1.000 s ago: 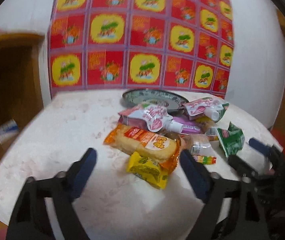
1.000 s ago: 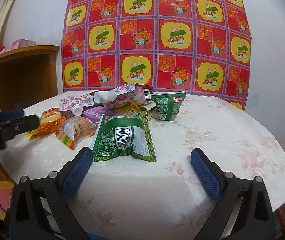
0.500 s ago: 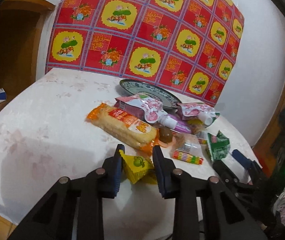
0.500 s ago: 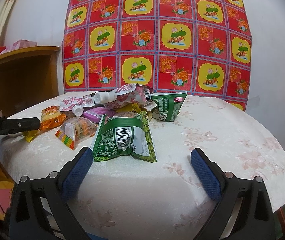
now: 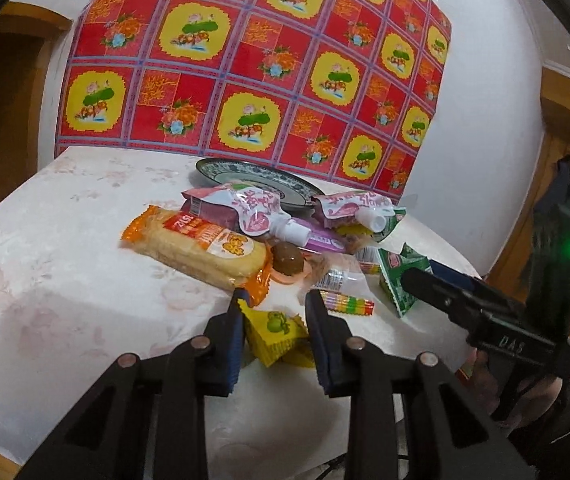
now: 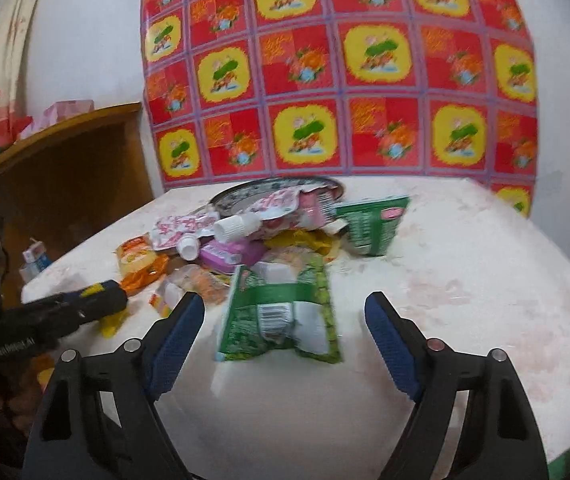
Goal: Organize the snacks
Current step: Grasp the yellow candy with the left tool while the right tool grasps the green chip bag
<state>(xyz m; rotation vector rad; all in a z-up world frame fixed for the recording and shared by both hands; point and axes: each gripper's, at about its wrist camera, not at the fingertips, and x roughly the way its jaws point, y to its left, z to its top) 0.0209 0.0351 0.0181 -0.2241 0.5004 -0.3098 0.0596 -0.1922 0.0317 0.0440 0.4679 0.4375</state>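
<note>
My left gripper (image 5: 275, 308) is shut on a small yellow snack packet (image 5: 275, 332) at the near edge of a snack pile. Behind it lie an orange pack of wafers (image 5: 201, 248), pink spouted pouches (image 5: 253, 210), a brown sweet (image 5: 288, 258) and a rainbow candy strip (image 5: 347, 303). My right gripper (image 6: 285, 312) is open and empty, with a large green packet (image 6: 281, 312) lying between its fingers on the table. A second green packet (image 6: 373, 224) stands behind. The left gripper also shows at the left of the right wrist view (image 6: 97, 300).
A patterned plate (image 5: 261, 182) sits behind the pile near the wall with the red and yellow cloth. The round table (image 5: 65, 240) has a white floral cover. A wooden cabinet (image 6: 65, 168) stands to the left. The right gripper's arm (image 5: 481, 312) reaches in from the right.
My left gripper closed on the yellow packet and has lifted slightly nearer. My right gripper moved forward over the large green packet and tilted; it stays open.
</note>
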